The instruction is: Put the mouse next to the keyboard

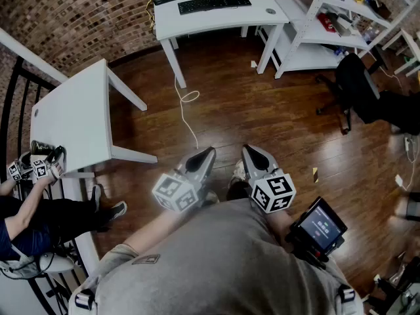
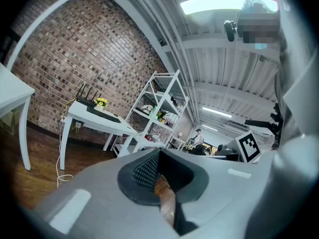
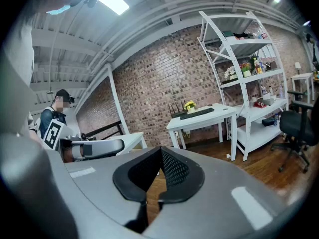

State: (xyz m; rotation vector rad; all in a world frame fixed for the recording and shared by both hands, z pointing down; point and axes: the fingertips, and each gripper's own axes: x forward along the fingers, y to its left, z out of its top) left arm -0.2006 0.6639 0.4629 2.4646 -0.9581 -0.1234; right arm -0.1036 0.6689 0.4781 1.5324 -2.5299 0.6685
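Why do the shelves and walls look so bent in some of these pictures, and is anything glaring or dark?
Left gripper view: the wide lens bows the brick wall and shelf, the corners go black, and the light is blown out. Right gripper view: the same bowing on the shelf, a dark rim, a glaring light. Head view: dim overall, straighter lines, a pale sheen on the floor.

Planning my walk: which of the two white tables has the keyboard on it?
The far table, at the brick wall beside the shelving; a black keyboard lies on its top. The nearer table on the left shows none.
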